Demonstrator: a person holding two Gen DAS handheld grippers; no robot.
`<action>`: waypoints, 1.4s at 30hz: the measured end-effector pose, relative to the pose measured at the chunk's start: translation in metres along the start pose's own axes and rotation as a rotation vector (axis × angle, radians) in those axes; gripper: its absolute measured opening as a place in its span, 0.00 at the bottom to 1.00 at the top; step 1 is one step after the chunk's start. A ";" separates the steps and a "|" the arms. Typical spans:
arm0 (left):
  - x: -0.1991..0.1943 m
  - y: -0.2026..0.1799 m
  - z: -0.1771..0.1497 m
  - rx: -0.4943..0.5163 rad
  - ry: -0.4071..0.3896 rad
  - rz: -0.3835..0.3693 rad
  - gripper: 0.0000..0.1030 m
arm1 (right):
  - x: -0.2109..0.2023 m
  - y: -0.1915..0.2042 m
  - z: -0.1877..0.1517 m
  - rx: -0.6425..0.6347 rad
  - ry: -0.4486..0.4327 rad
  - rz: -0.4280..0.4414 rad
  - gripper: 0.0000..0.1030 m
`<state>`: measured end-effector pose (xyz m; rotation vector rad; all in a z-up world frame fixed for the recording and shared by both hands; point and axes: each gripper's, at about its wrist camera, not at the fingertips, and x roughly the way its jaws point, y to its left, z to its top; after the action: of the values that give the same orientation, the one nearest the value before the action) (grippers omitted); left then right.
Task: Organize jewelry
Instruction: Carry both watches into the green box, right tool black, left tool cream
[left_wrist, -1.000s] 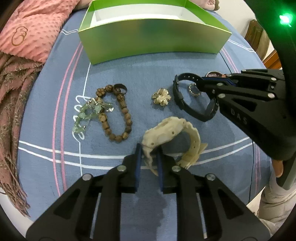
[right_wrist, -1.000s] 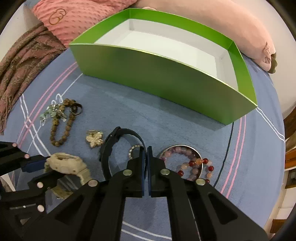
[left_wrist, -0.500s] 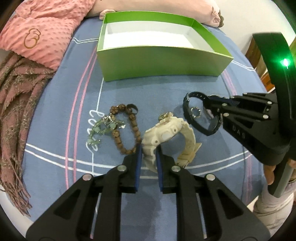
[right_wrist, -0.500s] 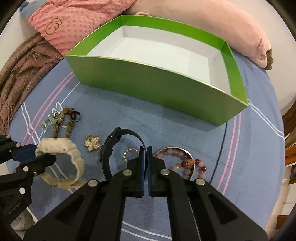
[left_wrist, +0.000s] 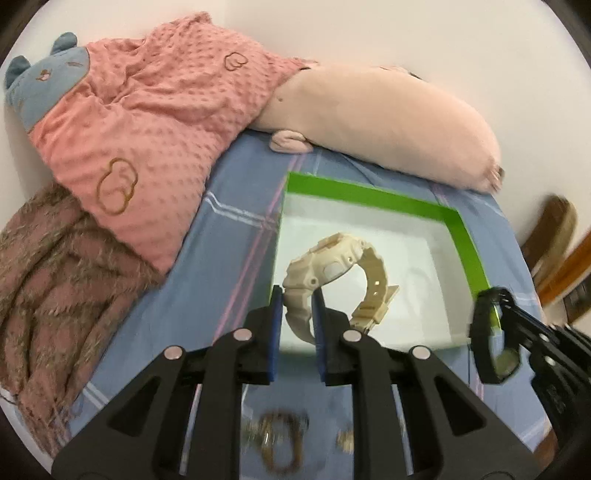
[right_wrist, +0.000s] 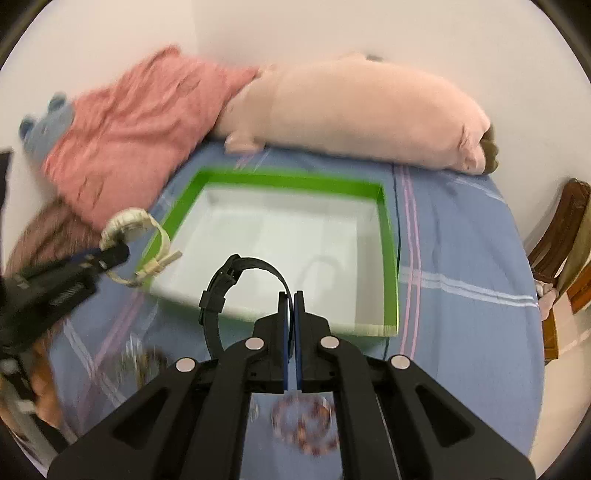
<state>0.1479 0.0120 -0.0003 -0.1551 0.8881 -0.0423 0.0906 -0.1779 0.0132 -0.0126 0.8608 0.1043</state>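
My left gripper (left_wrist: 297, 302) is shut on the strap of a cream watch (left_wrist: 332, 266), held in the air over the near-left part of the green box (left_wrist: 458, 229) with a white inside. My right gripper (right_wrist: 290, 299) is shut on the band of a black watch (right_wrist: 221, 291), held above the box's near wall (right_wrist: 389, 258). The right gripper's fingers and the black watch (left_wrist: 487, 343) show at the right of the left wrist view. The cream watch (right_wrist: 136, 221) hangs at the box's left edge in the right wrist view.
On the blue bedsheet (right_wrist: 461, 258) below lie a blurred bead bracelet (right_wrist: 306, 424) and a wooden bead bracelet (left_wrist: 280, 443). A pink dotted pillow (left_wrist: 147, 122), a pink plush toy (left_wrist: 369, 114) and a brown shawl (left_wrist: 48, 266) lie behind and left. A wooden chair (right_wrist: 561, 236) stands at right.
Both grippers have lifted their watches off the sheet and carried them up and forward over the green box. The remaining jewelry has dropped to the bottom of both views.
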 end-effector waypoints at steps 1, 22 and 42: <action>0.009 -0.002 0.003 -0.006 0.008 -0.006 0.15 | 0.006 0.000 0.006 0.012 -0.012 -0.009 0.02; 0.070 -0.007 -0.022 0.017 0.087 -0.001 0.15 | 0.145 -0.038 0.007 0.147 0.212 -0.041 0.03; 0.069 -0.010 -0.019 0.026 0.037 -0.038 0.39 | 0.139 -0.038 0.007 0.159 0.184 -0.010 0.33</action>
<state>0.1767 -0.0069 -0.0634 -0.1474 0.9211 -0.0918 0.1895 -0.2031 -0.0893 0.1241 1.0512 0.0246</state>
